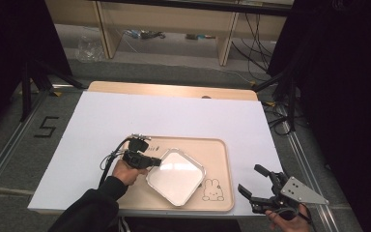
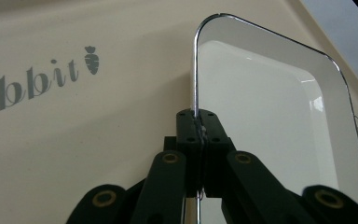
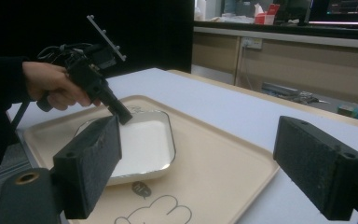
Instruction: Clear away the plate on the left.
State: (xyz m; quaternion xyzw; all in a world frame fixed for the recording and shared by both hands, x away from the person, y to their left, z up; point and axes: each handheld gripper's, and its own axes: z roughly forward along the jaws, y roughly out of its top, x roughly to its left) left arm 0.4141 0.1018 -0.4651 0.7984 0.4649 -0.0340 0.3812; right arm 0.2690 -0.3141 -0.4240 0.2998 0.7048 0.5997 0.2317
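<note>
Left gripper [image 1: 158, 162] clamped on square dish [image 1: 176, 176] rim (on beige tray [image 1: 222, 159]), right gripper [image 1: 257, 183] apart, well clear

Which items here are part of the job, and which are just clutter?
In the job:
- left gripper, shut on the dish rim
- dish, square, white, metal-rimmed
- tray, beige, under the dish

Lying about:
- right gripper, open, off the tray's right edge
- plastic bag on the floor
- shelf behind the table
</note>
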